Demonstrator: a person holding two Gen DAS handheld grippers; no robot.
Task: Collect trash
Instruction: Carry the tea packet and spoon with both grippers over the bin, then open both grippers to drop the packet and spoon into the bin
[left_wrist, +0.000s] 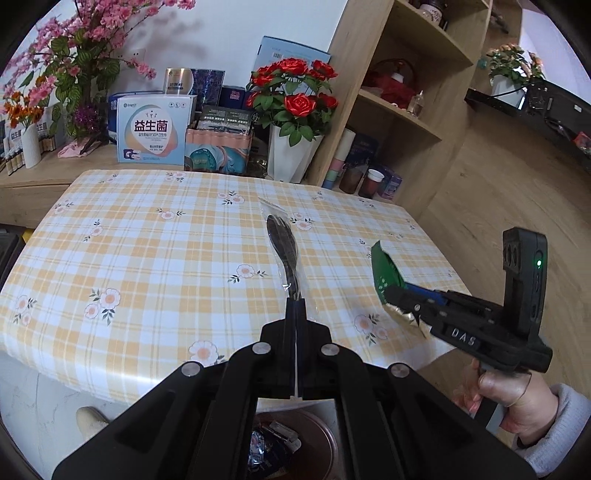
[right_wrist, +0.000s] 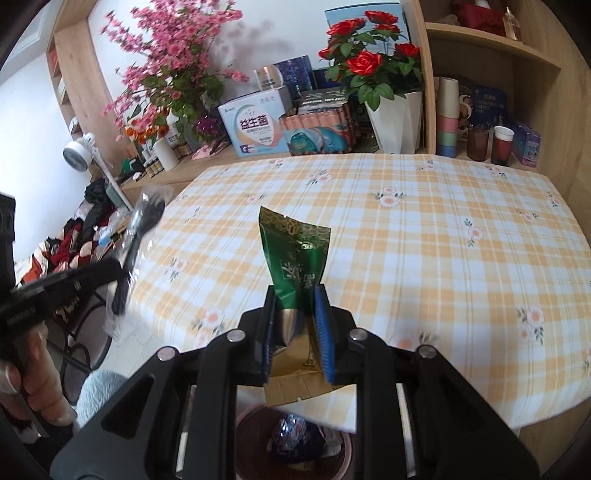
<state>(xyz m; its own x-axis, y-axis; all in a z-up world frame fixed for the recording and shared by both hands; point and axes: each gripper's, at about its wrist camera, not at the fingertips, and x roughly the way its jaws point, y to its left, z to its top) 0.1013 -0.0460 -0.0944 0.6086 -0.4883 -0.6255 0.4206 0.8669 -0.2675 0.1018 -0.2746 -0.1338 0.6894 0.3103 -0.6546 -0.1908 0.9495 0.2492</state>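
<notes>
My left gripper is shut on a black plastic fork in a clear wrapper, held above the checked tablecloth. The same fork and wrapper show blurred at the left of the right wrist view, in the left gripper. My right gripper is shut on a green and gold foil packet, which sticks up between the blue pads. From the left wrist view that packet hangs at the right over the table's edge in the right gripper. A brown trash bin with crumpled wrappers sits below both grippers.
Behind the table a low wooden shelf carries boxes, red roses in a white pot and pink blossoms. A tall wooden shelf unit with cups stands at the right. A person's hand holds the right gripper. Clothes lie piled on the floor.
</notes>
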